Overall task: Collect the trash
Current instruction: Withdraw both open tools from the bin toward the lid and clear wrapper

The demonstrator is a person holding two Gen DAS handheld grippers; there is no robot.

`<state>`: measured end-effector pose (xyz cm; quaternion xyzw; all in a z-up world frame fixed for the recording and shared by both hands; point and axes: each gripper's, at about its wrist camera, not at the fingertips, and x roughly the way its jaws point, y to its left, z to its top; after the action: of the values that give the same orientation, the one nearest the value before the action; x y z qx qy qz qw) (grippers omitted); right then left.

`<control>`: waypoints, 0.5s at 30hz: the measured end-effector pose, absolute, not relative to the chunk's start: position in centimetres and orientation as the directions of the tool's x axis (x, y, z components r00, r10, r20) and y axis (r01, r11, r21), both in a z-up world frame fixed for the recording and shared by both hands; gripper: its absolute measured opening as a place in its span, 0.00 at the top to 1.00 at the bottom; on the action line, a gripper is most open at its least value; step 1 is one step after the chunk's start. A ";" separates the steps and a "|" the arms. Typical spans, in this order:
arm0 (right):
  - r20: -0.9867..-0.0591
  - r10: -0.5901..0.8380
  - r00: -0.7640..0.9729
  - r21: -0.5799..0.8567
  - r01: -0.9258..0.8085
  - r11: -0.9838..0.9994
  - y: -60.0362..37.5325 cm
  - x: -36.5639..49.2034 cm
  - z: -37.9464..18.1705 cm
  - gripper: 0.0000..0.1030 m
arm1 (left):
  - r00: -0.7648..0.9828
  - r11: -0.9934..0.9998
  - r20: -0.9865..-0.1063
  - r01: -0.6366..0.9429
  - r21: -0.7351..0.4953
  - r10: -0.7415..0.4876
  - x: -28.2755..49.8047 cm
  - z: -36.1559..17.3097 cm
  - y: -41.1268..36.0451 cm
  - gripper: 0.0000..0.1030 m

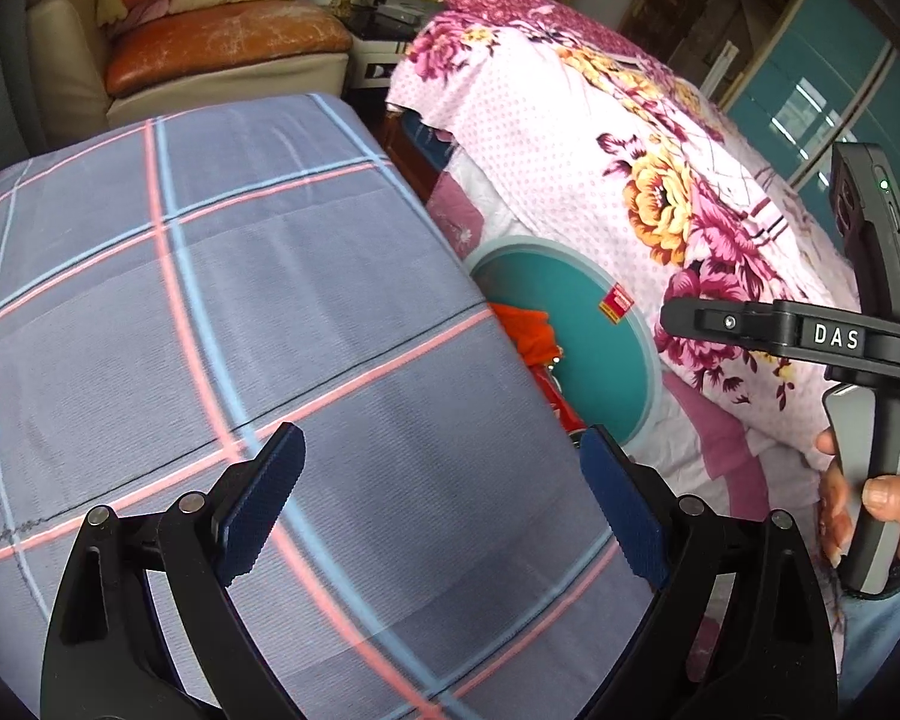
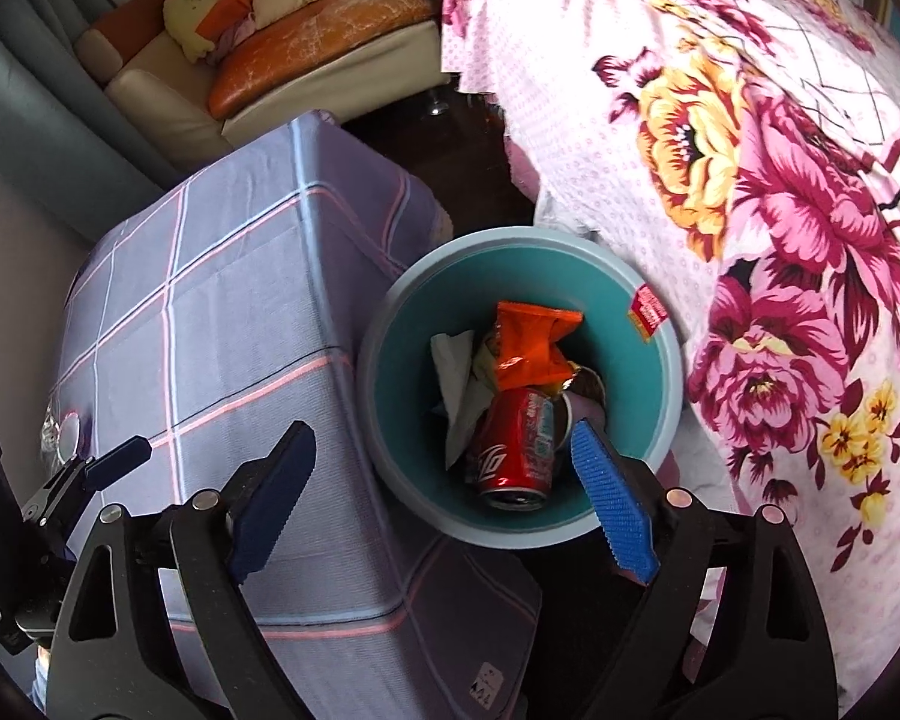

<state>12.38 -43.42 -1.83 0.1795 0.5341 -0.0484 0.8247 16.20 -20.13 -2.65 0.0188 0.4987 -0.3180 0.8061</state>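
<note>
"DAS" stands on the right gripper's arm; the red can bears a cola script.
</note>
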 end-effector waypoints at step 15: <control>-0.901 0.199 0.386 0.243 0.068 0.968 -28.4 15.3 0.3 0.19 | 0.439 0.890 -0.790 0.357 -0.284 -0.428 15.8 -1.0 -3.9 0.10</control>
<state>15.31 -28.36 0.27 0.1208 0.5527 0.0396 0.8237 15.76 -3.86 -1.03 -0.0375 0.4765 -0.2315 0.8473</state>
